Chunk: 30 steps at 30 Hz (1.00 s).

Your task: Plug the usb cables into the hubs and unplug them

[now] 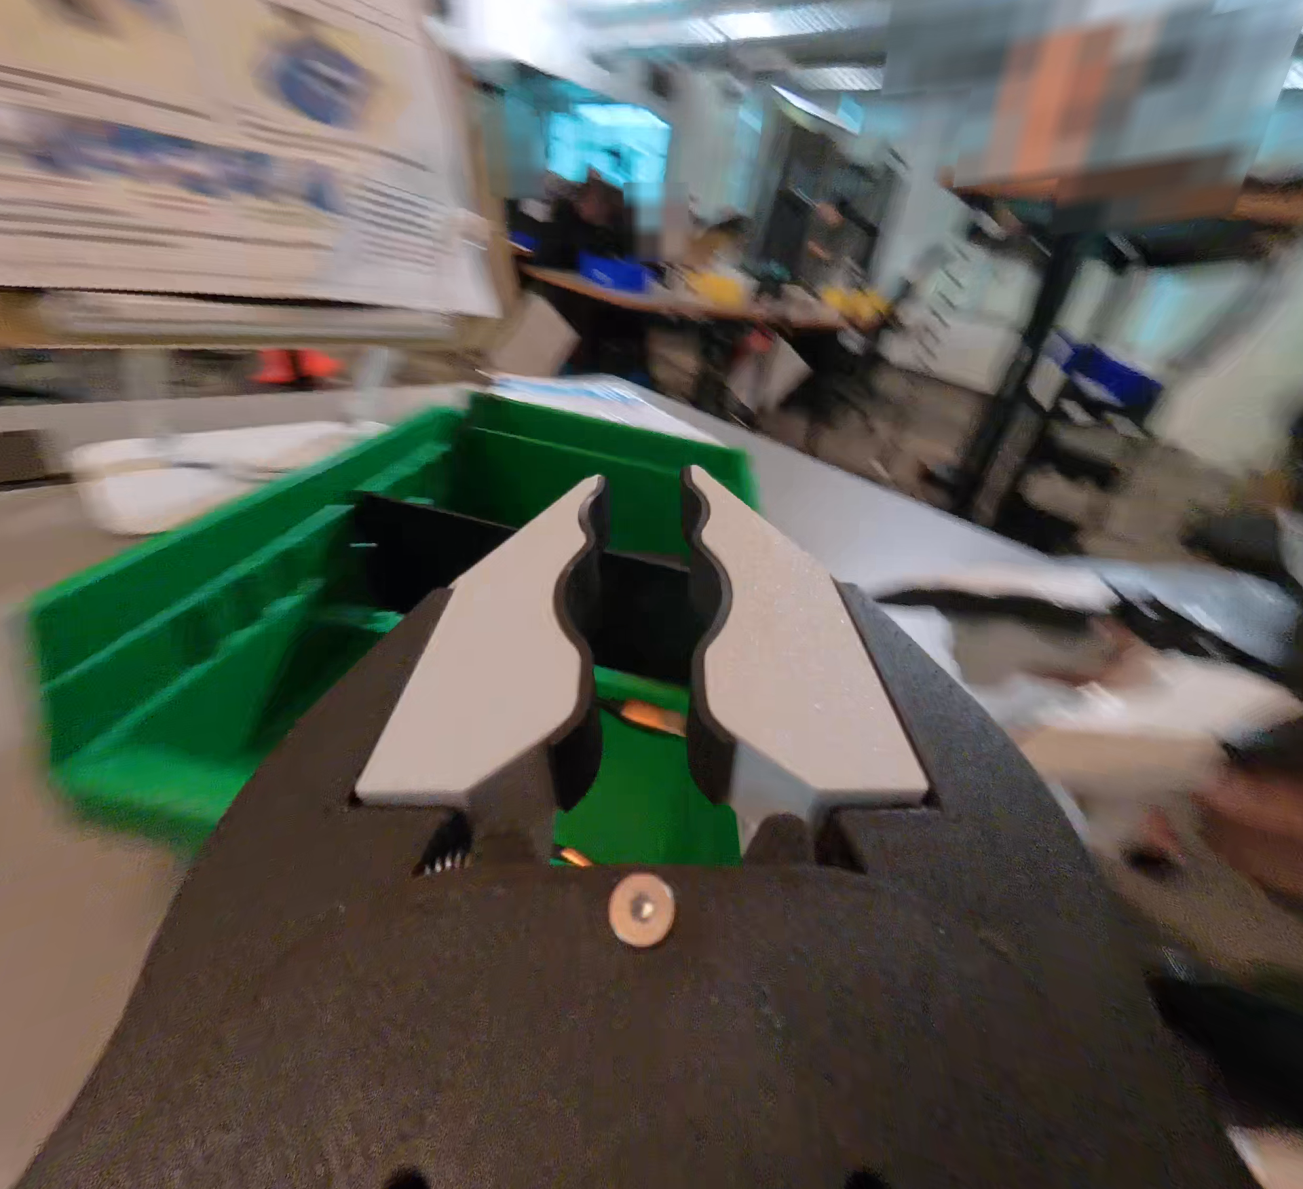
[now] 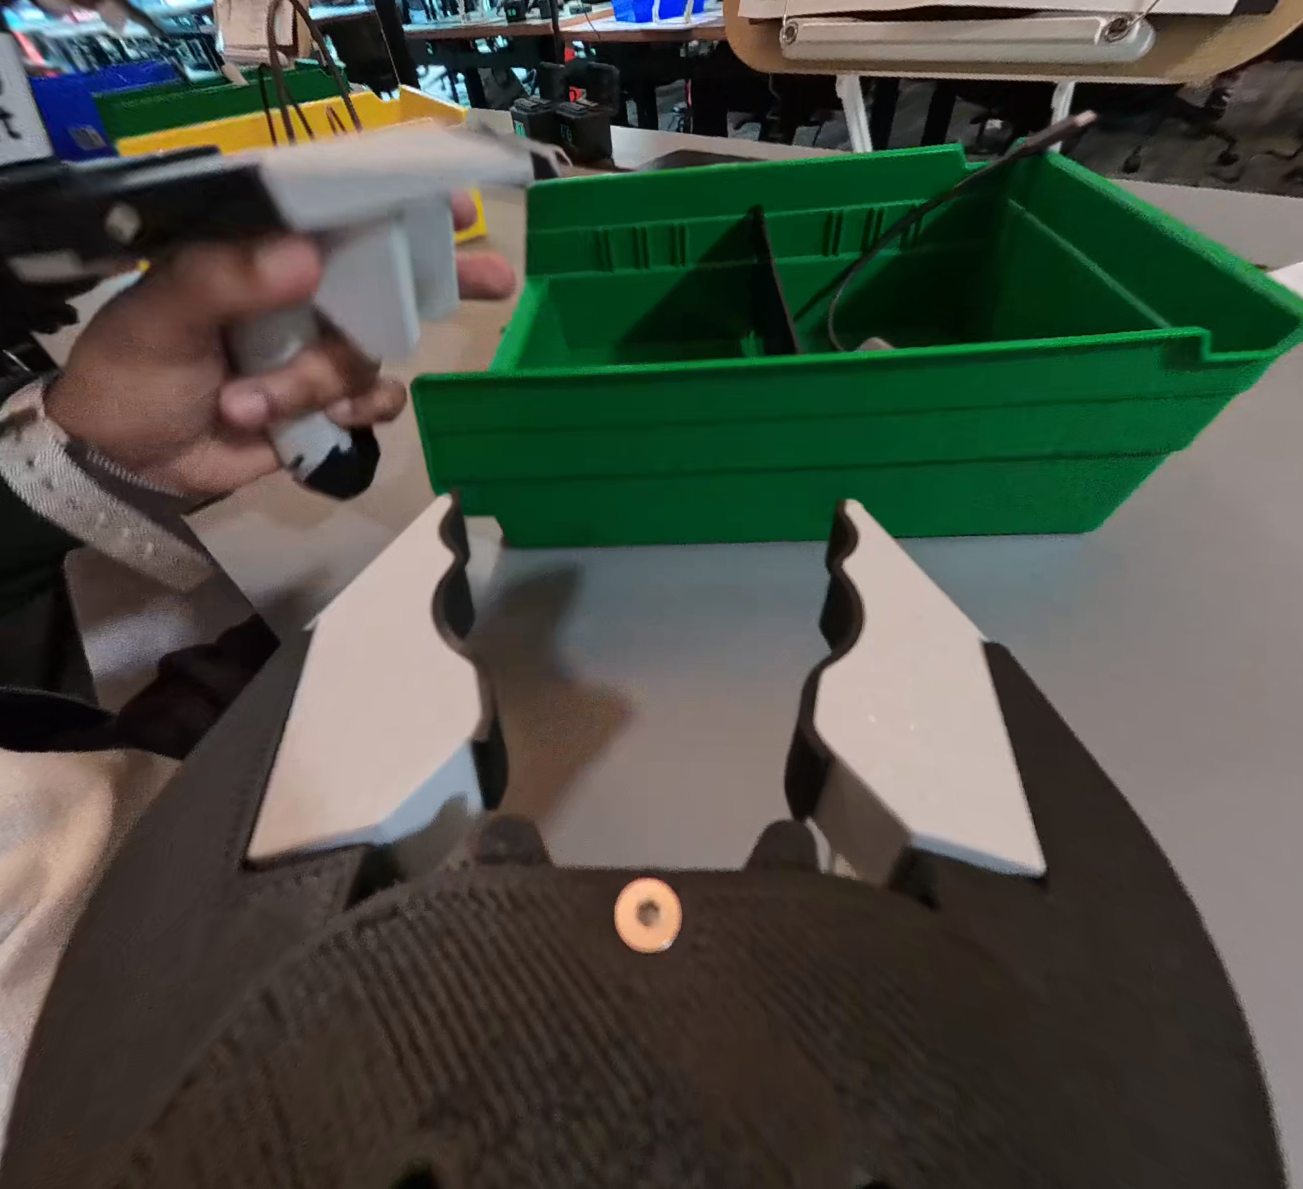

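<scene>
Green bin (image 2: pixel 811 436) sits mid-tabletop, black cable (image 2: pixel 909 224) trailing over its back wall from the right compartment. Right gripper (image 2: pixel 649 513) waits wide apart at its front wall; left gripper (image 1: pixel 641 492), narrowly apart and empty, hovers over the bin. Best approach: descend slowly, pinch the plug body squarely.

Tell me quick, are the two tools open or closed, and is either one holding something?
Left tool: open a little, holding nothing, over the green bin.
Right tool: wide open, holding nothing, above the table.

Bright, even indoor light; left view heavily motion-blurred.
</scene>
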Motion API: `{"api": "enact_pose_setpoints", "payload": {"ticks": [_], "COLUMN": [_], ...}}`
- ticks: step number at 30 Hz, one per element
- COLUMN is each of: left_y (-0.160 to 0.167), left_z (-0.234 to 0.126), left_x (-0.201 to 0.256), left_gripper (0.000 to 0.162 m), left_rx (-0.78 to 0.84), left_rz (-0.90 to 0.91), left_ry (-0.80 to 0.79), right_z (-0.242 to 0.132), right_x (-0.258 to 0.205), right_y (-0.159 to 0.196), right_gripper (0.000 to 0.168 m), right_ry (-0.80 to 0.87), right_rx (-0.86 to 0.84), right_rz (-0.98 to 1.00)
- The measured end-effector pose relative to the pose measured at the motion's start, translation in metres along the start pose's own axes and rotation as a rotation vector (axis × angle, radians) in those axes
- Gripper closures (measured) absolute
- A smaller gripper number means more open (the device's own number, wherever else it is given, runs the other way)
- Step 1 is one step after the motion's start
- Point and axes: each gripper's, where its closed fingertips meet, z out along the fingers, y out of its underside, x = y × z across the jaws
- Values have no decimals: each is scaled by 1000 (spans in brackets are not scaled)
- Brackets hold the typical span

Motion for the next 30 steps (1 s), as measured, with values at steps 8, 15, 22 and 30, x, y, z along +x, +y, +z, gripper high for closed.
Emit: {"api": "enact_pose_setpoints", "payload": {"ticks": [8,15,22,30], "left_y": [15,65,77,109], "left_z": [-34,-2,-2,7], "left_x": [-176,-189,-140,-8], "left_gripper": [89,90,105,126], "left_rx": [-143,-365,-425,-518], "left_rz": [274,-63,49,235], "left_ry": [-524,-249,-165,173], "right_z": [12,21,17,-34], "right_x": [-24,-40,-13,84], "right_y": [13,43,47,8], "right_gripper": [53,60,74,48], "right_ry": [-31,-167,-102,184], "right_rx": [-60,-207,-236,-106], "right_rz": [-137,-24,94,145]}}
